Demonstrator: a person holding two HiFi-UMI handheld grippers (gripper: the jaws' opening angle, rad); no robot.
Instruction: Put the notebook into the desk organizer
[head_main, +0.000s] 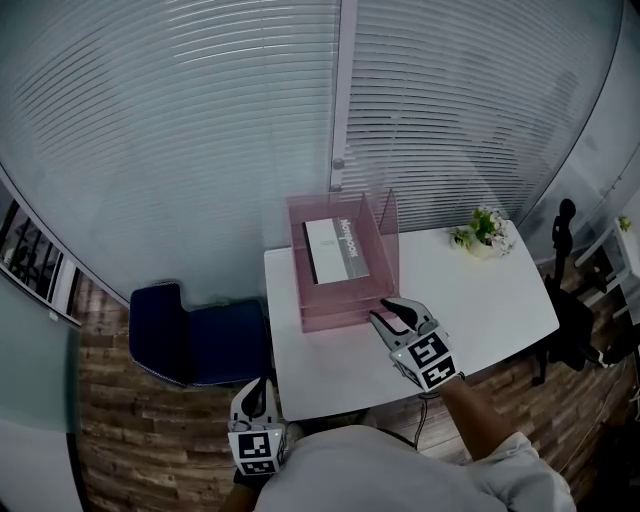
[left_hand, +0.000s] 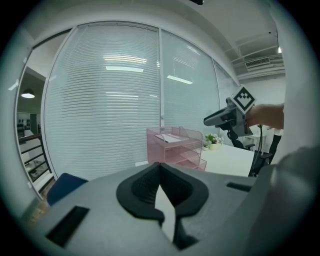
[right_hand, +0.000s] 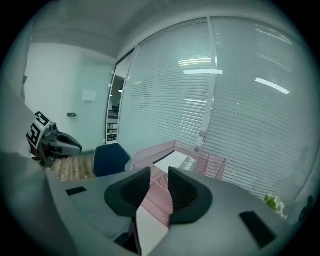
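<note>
1. My right gripper (head_main: 384, 311) hangs in the air above the white rectangular table (head_main: 480, 300). In the head view its tips sit at about 5 o'clock from the pink wire-mesh desk organizer (head_main: 340, 315), near it but apart.
2. Its two black jaws stand partly open, with a clear gap between the pads. Nothing is in that gap; I only see the pink mesh of the organizer beyond it.
3. The flat grey-and-white notebook (head_main: 335, 250) lies in the organizer's top tray. Its cover faces up and neither gripper touches it.
4. My left gripper (head_main: 262, 388) is low and close to my body, off the table's near left corner. That puts it at about 8 o'clock from the right gripper and well apart from the organizer.
5. Its jaws meet at the tips and hold nothing.
6. A dark blue padded chair (head_main: 195, 340) stands on the wood floor at 9 o'clock from the table.
7. A small potted plant with pale flowers (head_main: 483, 232) sits on the table at 2 o'clock from the right gripper, near the far edge.
</note>
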